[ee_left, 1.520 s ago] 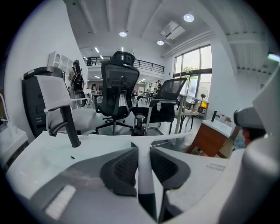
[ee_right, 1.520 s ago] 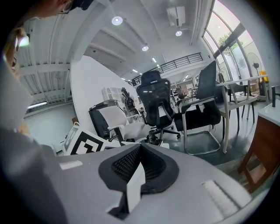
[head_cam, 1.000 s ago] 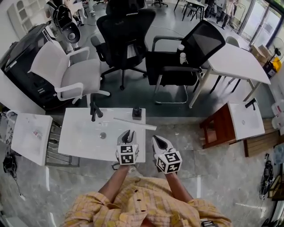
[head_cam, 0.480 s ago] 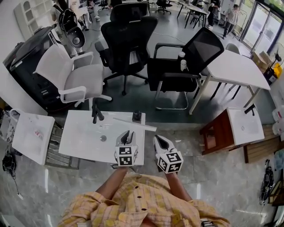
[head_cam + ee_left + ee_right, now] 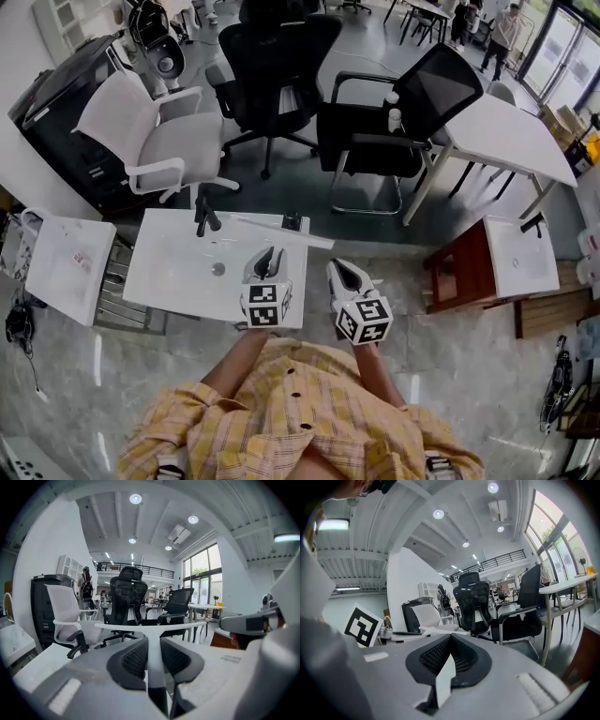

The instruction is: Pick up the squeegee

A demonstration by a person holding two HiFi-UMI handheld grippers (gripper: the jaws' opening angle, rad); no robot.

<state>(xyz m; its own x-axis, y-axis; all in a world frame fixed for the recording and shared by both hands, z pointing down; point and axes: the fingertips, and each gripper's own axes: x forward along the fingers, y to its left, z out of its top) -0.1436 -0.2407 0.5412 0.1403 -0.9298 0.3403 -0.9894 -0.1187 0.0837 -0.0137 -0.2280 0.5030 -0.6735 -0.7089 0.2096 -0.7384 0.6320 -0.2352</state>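
Observation:
The squeegee is white, with a long thin blade (image 5: 281,231) (image 5: 150,626) and a straight handle (image 5: 153,667). My left gripper (image 5: 268,253) (image 5: 151,641) is shut on that handle, and the blade stands crosswise just past the fingertips, over the far edge of the white washbasin top (image 5: 169,281). My right gripper (image 5: 339,268) (image 5: 450,639) hovers beside it, off the basin's right edge, with its pads together and nothing in them. The left gripper's marker cube (image 5: 363,625) shows in the right gripper view.
On the basin top are a black tap (image 5: 203,217), a drain (image 5: 217,269) and a small black object (image 5: 292,221). Beyond stand a white chair (image 5: 155,141), two black chairs (image 5: 281,66) (image 5: 403,112) and a white table (image 5: 497,131). Other basins sit left (image 5: 61,267) and right (image 5: 520,258).
Both grippers have risen a little. The squeegee has gone up with the left gripper, still held by its handle.

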